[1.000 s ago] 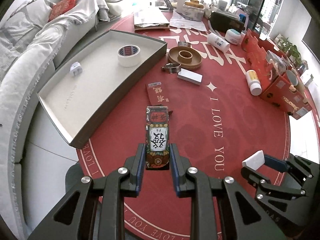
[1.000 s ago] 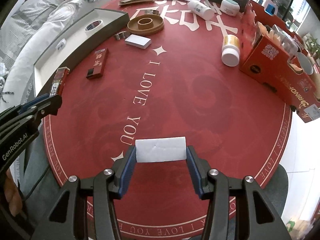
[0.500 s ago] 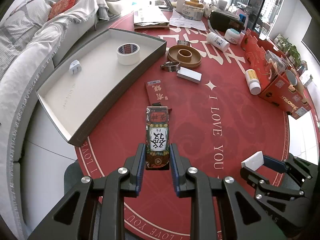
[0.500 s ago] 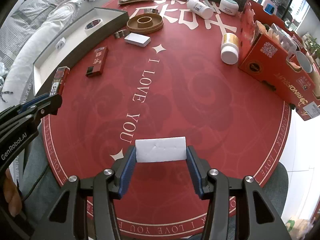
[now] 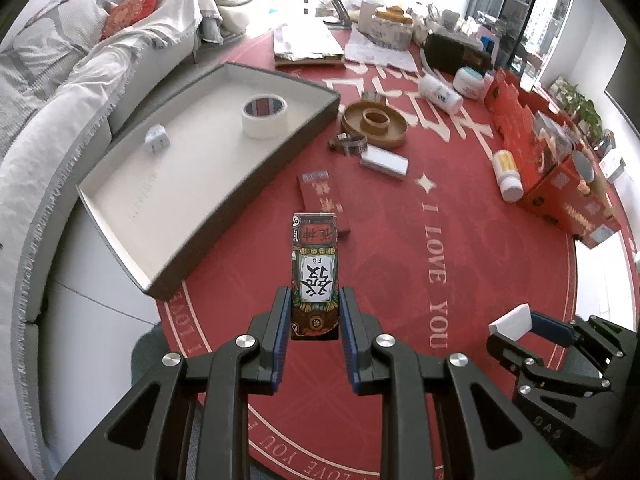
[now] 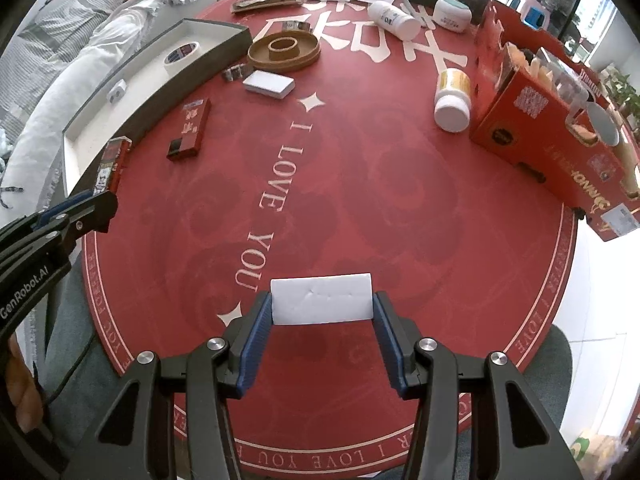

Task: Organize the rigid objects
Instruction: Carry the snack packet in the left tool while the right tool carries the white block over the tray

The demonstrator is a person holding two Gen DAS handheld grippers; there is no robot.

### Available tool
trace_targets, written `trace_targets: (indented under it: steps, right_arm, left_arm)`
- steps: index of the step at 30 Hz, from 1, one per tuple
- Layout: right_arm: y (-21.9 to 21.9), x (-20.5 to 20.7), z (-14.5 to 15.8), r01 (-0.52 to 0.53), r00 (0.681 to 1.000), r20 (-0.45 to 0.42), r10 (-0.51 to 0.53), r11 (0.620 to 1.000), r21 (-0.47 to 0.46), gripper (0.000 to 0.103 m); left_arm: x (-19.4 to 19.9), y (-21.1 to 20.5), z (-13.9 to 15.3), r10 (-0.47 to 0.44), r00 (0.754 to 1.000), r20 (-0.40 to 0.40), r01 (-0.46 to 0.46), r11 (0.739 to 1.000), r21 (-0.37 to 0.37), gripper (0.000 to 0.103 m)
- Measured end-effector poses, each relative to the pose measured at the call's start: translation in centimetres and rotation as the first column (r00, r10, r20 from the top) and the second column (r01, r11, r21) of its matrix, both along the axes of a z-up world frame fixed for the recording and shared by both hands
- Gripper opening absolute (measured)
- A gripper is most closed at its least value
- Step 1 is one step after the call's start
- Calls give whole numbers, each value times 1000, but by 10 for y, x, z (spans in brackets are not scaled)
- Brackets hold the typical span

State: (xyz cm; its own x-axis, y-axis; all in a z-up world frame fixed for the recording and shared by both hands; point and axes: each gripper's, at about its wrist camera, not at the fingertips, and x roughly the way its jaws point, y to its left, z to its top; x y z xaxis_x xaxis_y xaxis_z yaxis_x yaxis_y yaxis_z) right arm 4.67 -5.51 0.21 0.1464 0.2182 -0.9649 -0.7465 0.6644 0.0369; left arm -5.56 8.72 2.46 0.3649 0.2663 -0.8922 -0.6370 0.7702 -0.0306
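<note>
My left gripper (image 5: 315,308) is shut on a patterned card box (image 5: 315,272) with a large black character, held above the red table's near left part. It shows at the left of the right wrist view (image 6: 114,164). My right gripper (image 6: 323,312) is shut on a white box (image 6: 322,298), held above the near table edge; the box also shows in the left wrist view (image 5: 512,322). A grey tray (image 5: 248,196) with white inside holds a tape roll (image 5: 264,116) and a small white plug (image 5: 157,140).
On the red round table (image 6: 400,200) lie a red flat box (image 5: 322,200), a white box (image 5: 384,162), a metal clip (image 5: 348,145), a brown round dish (image 5: 374,122), white bottles (image 5: 506,174) and red cartons (image 6: 552,128). A sofa (image 5: 52,92) stands at the left.
Both grippers have drawn back slightly from the table with their boxes still held. The objects on the table have not moved.
</note>
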Motion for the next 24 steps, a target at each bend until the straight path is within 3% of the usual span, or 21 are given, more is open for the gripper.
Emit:
trace_targets:
  steps: [3, 8, 14, 24]
  right_arm:
    - [7, 5, 12, -1, 1000, 1, 0, 1000, 26, 52]
    - [34, 14, 43, -31, 999, 20, 29, 995, 96, 52]
    - [82, 28, 95, -86, 995, 69, 74, 978, 189, 52]
    - [164, 51, 163, -143, 989, 73, 126, 936, 323, 52]
  left_arm:
    - [3, 10, 13, 25, 1000, 10, -25, 1000, 14, 26]
    - [12, 36, 40, 90, 996, 29, -89, 996, -27, 26]
    - [28, 64, 86, 127, 989, 70, -129, 991, 25, 26]
    - [38, 135, 137, 246, 960, 132, -252, 967, 36, 26]
